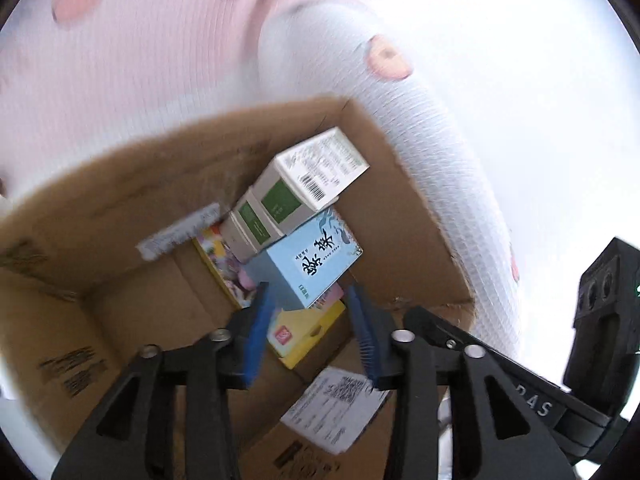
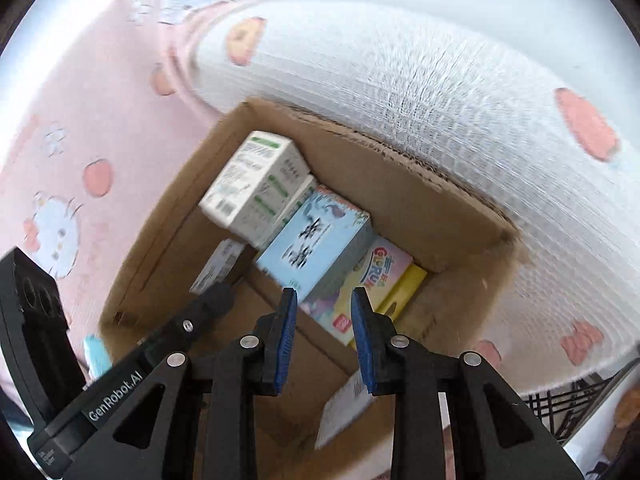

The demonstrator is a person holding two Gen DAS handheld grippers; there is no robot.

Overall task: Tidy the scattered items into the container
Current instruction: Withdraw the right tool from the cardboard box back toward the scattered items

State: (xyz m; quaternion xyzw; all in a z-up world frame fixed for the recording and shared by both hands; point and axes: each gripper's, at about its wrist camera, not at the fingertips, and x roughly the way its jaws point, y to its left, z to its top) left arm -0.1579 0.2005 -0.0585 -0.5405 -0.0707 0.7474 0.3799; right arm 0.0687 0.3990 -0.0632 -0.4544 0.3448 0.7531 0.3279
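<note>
Left hand-held gripper [image 1: 310, 320] spread, empty (blue box [image 1: 316, 266] dead ahead, inside cardboard box [image 1: 404, 220]); right's farther.

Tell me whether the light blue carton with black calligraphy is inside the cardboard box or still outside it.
Inside. The light blue carton sits within the brown cardboard box's walls, leaning on the white-and-green cartons.

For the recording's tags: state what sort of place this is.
Probably a bedroom at home: the cardboard box sits on pink cartoon-print bedding beside a white rolled quilt, and holds small retail packages such as a light blue box.
</note>
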